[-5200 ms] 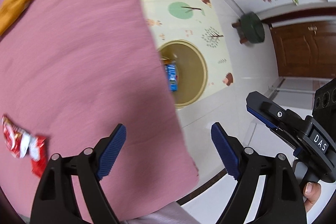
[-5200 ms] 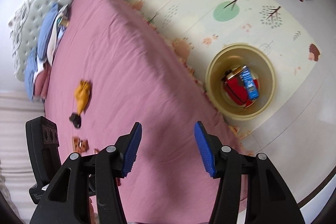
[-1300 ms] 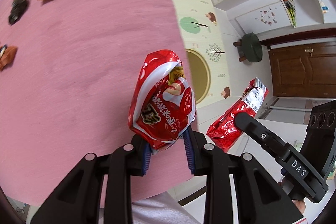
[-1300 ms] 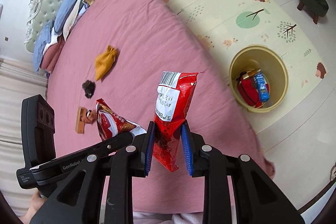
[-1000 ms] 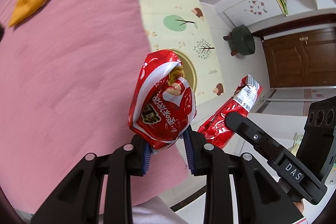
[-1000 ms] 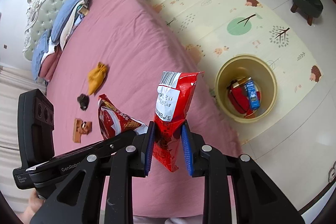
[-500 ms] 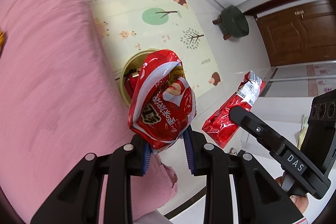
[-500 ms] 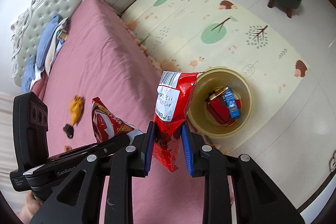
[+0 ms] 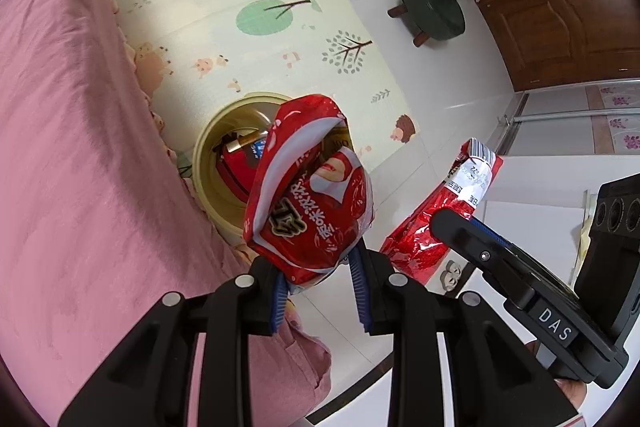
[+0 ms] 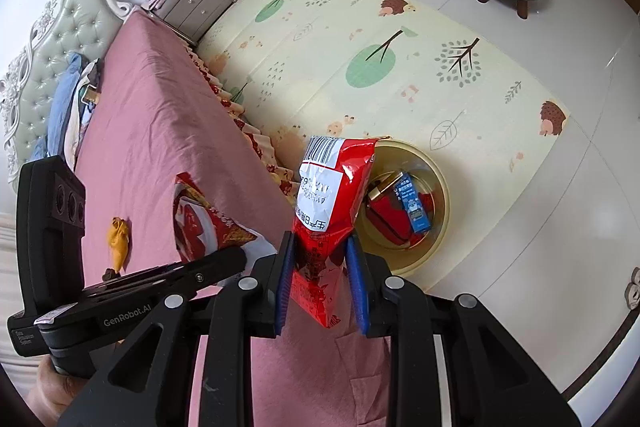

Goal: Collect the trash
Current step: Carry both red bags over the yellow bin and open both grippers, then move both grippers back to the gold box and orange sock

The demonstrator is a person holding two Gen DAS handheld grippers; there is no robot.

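Pink bed (image 10: 168,131) beside yellow bin (image 10: 432,187), headboard end cut off at frame edge. Patterned play mat (image 10: 360,59) under bin, white tile beyond. Bin contents part hidden behind wrappers. Left tongs (image 9: 320,291) clamped on red snack bag (image 9: 308,203) above bin; right tongs (image 10: 320,283) clamped on red wrapper (image 10: 328,203) beside bin rim.

The left tongs (image 9: 320,289) fill the bottom centre of their own view, blue pads (image 9: 279,297) pressed inward on something held. The right tongs (image 10: 320,281) sit likewise, clamped, their black body crossing the left view's lower right.
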